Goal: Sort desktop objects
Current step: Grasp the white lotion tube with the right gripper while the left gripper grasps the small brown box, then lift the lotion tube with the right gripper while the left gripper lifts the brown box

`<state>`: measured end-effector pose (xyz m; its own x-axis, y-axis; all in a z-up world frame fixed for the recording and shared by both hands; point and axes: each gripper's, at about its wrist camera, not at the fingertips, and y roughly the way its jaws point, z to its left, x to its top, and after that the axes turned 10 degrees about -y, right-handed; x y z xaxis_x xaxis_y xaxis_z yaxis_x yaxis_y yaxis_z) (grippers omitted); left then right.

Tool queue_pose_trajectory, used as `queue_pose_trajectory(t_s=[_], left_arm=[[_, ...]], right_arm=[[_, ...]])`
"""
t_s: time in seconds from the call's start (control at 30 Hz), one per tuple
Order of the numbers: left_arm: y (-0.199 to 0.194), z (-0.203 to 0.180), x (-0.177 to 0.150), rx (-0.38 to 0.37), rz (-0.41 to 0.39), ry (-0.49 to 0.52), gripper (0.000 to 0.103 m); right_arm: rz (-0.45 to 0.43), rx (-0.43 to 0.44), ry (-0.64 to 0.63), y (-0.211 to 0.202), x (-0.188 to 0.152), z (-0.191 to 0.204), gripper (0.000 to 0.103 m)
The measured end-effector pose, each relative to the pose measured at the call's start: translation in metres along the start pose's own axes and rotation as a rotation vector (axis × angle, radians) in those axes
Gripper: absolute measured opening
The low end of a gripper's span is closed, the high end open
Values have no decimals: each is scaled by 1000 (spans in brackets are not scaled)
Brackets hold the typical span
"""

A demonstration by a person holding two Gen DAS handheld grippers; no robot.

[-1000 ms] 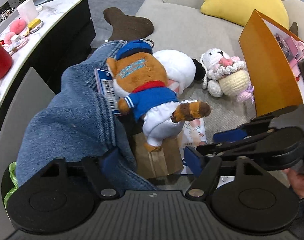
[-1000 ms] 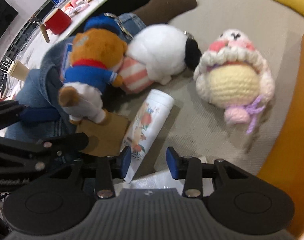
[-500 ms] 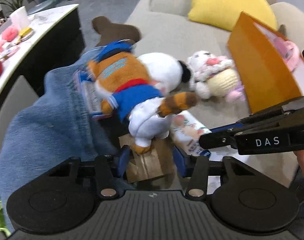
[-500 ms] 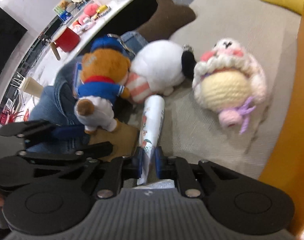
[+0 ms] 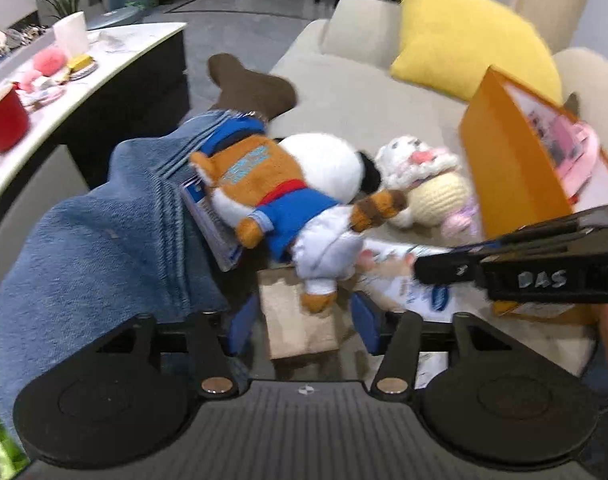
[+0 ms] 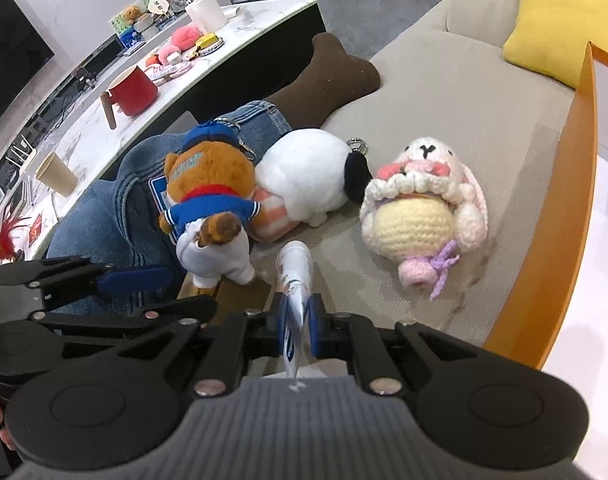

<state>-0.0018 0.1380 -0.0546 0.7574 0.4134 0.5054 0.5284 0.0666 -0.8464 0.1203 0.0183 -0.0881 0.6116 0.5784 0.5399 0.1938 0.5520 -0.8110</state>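
Note:
My right gripper (image 6: 300,320) is shut on a flat white tube with a floral print (image 6: 296,268), whose far end tilts up off the sofa. My left gripper (image 5: 304,328) straddles a brown paper packet (image 5: 296,320). Its jaws are opening and its blue pads (image 5: 242,326) stand just off the packet's sides. One foot of a fox plush in a blue sailor suit (image 5: 280,200) rests on the packet. Behind the fox lie a white plush with a black ear (image 6: 304,176) and a crochet bunny (image 6: 419,208).
Folded blue denim (image 5: 104,232) lies left of the plushes. An orange box (image 5: 515,168) stands open on the right. At the back of the beige sofa are a yellow cushion (image 5: 463,32) and a brown bone-shaped cushion (image 6: 327,76). A white counter (image 6: 232,40) holds a red mug (image 6: 134,92).
The right gripper closed on the floral tube and raised it off the sofa. The left gripper narrowed around the brown packet, then widened again.

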Motion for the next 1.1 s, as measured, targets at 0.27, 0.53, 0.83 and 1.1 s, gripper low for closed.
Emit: queue_pose_trajectory(t_s=[0.27,0.53,0.83,1.1], left_arm=[[23,-4,4,20,79,6,67],[33,-4,0,46,82,15,54],[30,-5,-4,43,59,18,53],[26,-12,-15,-17,63,45,53]], right_arm=[[-21,-25,-40,-3,-8,9,12],[-19,-37,-65,4,-29,18,19],[-5,-13,20,10,-55,17,24],[6,57,170,8,-71,11,27]])
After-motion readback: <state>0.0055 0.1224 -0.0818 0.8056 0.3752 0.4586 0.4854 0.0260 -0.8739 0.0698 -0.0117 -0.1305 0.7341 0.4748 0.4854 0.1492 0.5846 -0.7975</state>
